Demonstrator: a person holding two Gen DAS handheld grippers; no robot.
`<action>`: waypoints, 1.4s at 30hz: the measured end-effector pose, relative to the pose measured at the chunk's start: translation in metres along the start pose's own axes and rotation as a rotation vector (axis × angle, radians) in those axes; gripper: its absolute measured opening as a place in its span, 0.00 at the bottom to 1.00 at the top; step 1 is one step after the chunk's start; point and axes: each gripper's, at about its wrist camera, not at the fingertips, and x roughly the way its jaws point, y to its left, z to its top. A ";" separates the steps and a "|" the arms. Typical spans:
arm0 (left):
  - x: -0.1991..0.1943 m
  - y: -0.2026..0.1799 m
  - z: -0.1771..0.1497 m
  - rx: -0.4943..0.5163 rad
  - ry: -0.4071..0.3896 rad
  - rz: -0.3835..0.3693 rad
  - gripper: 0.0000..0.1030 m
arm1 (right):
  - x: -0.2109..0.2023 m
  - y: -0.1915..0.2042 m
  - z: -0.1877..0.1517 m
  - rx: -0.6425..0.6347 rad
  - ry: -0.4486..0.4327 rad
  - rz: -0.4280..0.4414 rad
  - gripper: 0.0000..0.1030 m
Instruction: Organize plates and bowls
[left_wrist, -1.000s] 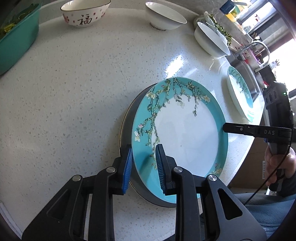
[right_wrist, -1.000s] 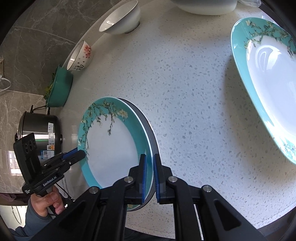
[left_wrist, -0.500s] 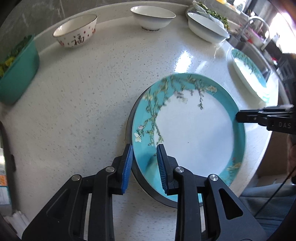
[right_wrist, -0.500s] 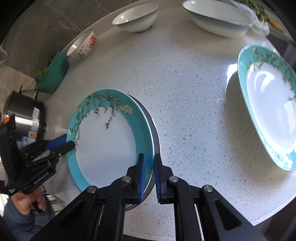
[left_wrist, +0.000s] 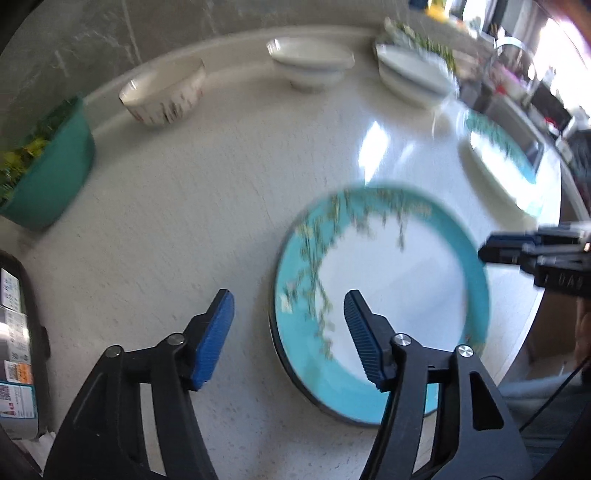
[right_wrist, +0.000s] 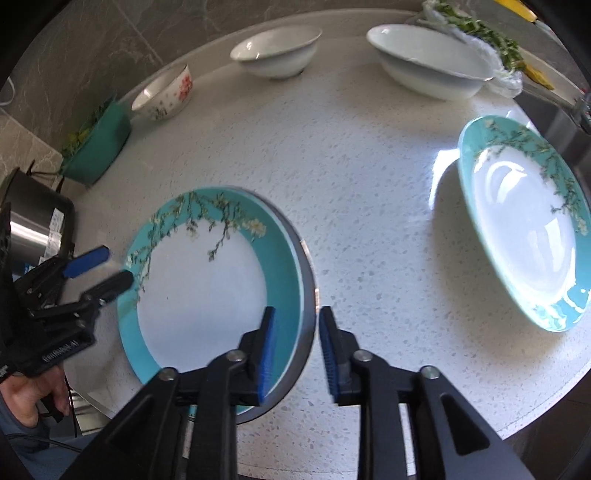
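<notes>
Your left gripper (left_wrist: 288, 332) and right gripper (right_wrist: 295, 343), jaws just opening and empty, straddle the teal plate (right_wrist: 207, 280), stacked on a grey plate (right_wrist: 306, 291) at lower-left of the counter (right_wrist: 369, 221).

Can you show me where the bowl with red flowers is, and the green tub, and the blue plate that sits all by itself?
Flowered bowl (right_wrist: 168, 96), right wrist view, its outer side.
Green tub (left_wrist: 55, 170), left wrist view, its front wall.
Lone blue plate (right_wrist: 524, 243), right wrist view, its white middle.

surface: white speckled counter (right_wrist: 369, 206) | on it: stacked plates (right_wrist: 207, 288), second floral plate (right_wrist: 524, 251), three bowls (right_wrist: 275, 51), green basket (right_wrist: 99, 147)
</notes>
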 end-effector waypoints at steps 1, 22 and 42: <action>-0.006 0.001 0.005 -0.009 -0.026 -0.006 0.61 | -0.006 -0.002 0.001 0.005 -0.018 0.007 0.34; 0.038 -0.143 0.098 -0.338 -0.008 -0.432 0.79 | -0.108 -0.294 0.072 0.190 -0.208 0.422 0.53; 0.148 -0.232 0.121 -0.403 0.149 -0.390 0.43 | -0.016 -0.373 0.092 0.114 0.141 0.720 0.47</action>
